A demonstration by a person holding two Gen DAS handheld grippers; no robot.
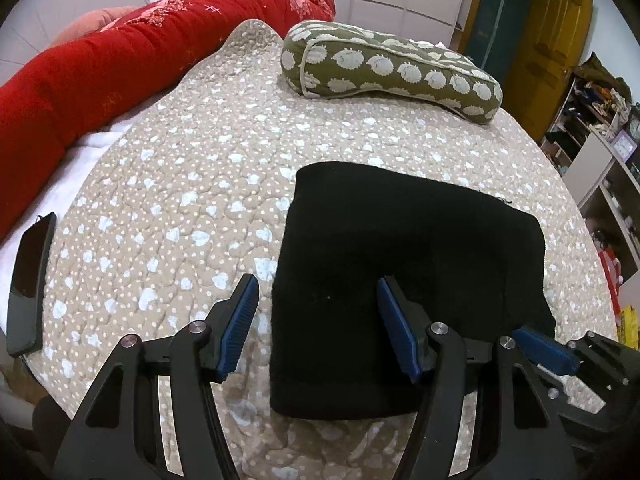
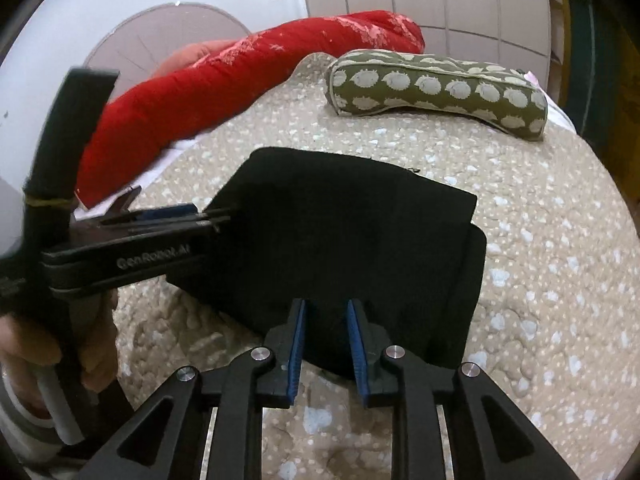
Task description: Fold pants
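Here the black pants (image 1: pixel 408 280) lie folded into a compact, roughly rectangular stack on the bed, resting on the beige quilt (image 1: pixel 180 200) with its pale dots and shapes. In the left wrist view the left hand-held gripper (image 1: pixel 318 292) hangs over the near left edge of the stack with its jaws spread wide: its left blue pad (image 1: pixel 236 328) is over bare quilt just beside the fabric, and the other pad is over the black cloth. Nothing is pinched between them.

In the right wrist view the right hand-held gripper (image 2: pixel 326 312) sits at the near edge of the pants (image 2: pixel 352 240), its blue pads (image 2: pixel 298 344) parted by a narrow gap. The dark cloth shows in that gap, but whether the pads press on it cannot be told. The left tool reaches in from the left of this view, its tips at the left edge of the stack, with a hand (image 2: pixel 44 360) around its handle.

Beyond the pants lie a green patterned cushion (image 1: pixel 392 68) and a red blanket roll (image 1: pixel 120 68). A dark phone (image 1: pixel 30 284) lies at the quilt's left edge, well apart from the pants.
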